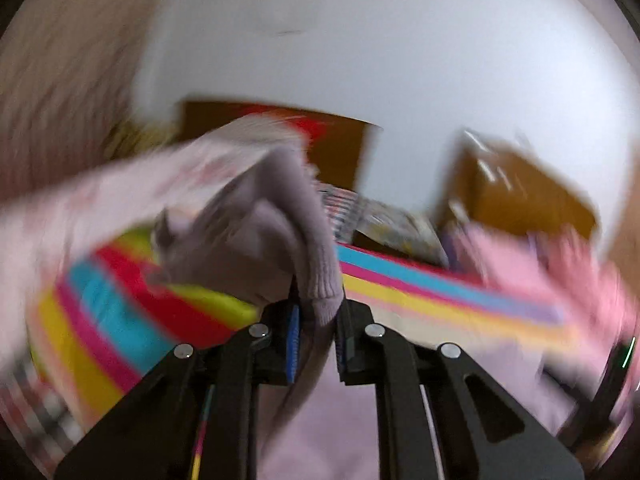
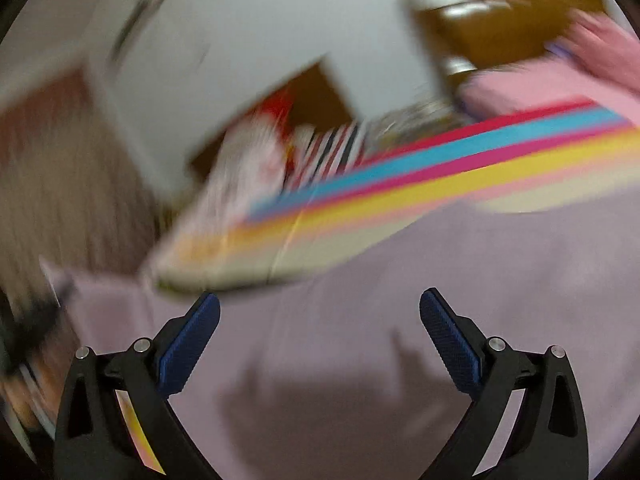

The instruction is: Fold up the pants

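Pants (image 1: pixel 280 232) cuff pinched between left jaws

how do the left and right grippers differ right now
The left gripper is nearly closed, clamped on a ribbed cuff of the lilac pants; the right gripper is wide open and holds nothing. The left has bunched, lifted cloth in front of it; the right hangs over pants cloth that lies flat. Both have black arms and blue pads, and both views show the striped sheet.
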{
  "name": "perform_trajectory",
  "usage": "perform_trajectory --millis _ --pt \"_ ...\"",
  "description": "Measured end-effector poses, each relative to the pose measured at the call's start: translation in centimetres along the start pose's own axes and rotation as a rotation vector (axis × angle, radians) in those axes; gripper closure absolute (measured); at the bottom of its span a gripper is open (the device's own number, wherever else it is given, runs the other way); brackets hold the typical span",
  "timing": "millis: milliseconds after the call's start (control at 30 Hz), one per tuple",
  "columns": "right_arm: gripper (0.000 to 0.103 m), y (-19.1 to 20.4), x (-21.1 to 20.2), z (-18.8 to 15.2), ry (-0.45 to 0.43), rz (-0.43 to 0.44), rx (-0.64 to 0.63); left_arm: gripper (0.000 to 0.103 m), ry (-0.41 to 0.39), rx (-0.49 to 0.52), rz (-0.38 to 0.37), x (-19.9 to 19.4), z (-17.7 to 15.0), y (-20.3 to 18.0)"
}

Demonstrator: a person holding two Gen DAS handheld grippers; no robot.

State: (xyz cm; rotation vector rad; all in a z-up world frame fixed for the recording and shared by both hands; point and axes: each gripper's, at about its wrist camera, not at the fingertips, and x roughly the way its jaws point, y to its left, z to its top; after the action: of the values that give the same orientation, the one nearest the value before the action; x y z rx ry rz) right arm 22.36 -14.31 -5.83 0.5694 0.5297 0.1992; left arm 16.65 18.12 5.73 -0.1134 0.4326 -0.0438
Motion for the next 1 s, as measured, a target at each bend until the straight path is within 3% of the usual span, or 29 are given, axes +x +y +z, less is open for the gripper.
perform_trajectory --millis 133,200,233,267,300,333,367,400,467,533,567,600,700,833,933,1000 --pt "0.007 -4.7 -6.7 2.4 -0.131 -0.066 0.122 0.089 0.064 0.327 -0.177 0.1 -5.7 -13.1" --pt "0.006 -6.0 -9.2 2.7 -0.168 -0.103 0.143 0.086 0.176 0.497 -0.266 1.7 -10.5 -18.9" --pt "0.006 -6.4 -9.8 2.7 -0.173 -0.116 0.145 0.083 0.224 0.545 -0.28 2.6 -12.1 -20.3" --pt "0.006 -6.9 -10.6 2.6 -0.169 -0.133 0.144 0.081 0.339 0.618 -0.289 4.2 -15.1 -22.0" --pt "0.006 -7.2 -11.0 2.4 -0.152 -0.143 0.139 0.079 0.331 0.666 -0.257 4.6 -16.4 -22.4" --pt "0.006 -7.3 -11.3 2.1 -0.131 -0.148 0.131 0.065 0.272 0.696 -0.236 3.8 -16.7 -22.5" --pt "0.006 -7.2 -11.5 1.7 -0.102 -0.149 0.112 0.032 0.278 0.704 -0.243 2.9 -16.7 -22.2" --pt "0.006 -7.1 -11.6 1.3 -0.083 -0.146 0.097 0.02 0.264 0.682 -0.276 2.0 -16.3 -21.5" --pt "0.006 -6.6 -11.3 0.5 -0.034 -0.119 0.063 0.005 0.15 0.584 -0.365 -1.3 -14.0 -18.2" --pt "0.009 -5.2 -10.5 -0.7 0.027 -0.078 0.004 0.001 0.08 0.479 -0.372 -3.5 -12.2 -14.8" --pt "0.014 -4.5 -10.0 -1.1 0.045 -0.068 -0.024 0.001 0.074 0.407 -0.342 -4.0 -11.6 -12.5" --pt "0.024 -3.4 -9.4 -1.6 0.066 -0.053 -0.068 0.001 0.09 0.342 -0.294 -4.0 -11.4 -10.4" --pt "0.038 -0.5 -8.3 -3.0 0.122 0.025 -0.168 0.003 0.181 0.158 -0.084 -1.8 -11.7 -4.1" --pt "0.044 2.1 -5.5 -5.4 0.267 0.117 -0.2 0.005 0.219 0.19 0.037 -1.6 -13.2 -2.4" --pt "0.045 1.0 -3.7 -6.9 0.344 0.099 -0.119 0.004 0.238 0.231 0.054 -1.5 -14.0 -2.7" --pt "0.053 -0.4 -2.7 -7.1 0.363 0.106 -0.051 0.004 0.251 0.231 0.053 -0.5 -13.8 -2.4"
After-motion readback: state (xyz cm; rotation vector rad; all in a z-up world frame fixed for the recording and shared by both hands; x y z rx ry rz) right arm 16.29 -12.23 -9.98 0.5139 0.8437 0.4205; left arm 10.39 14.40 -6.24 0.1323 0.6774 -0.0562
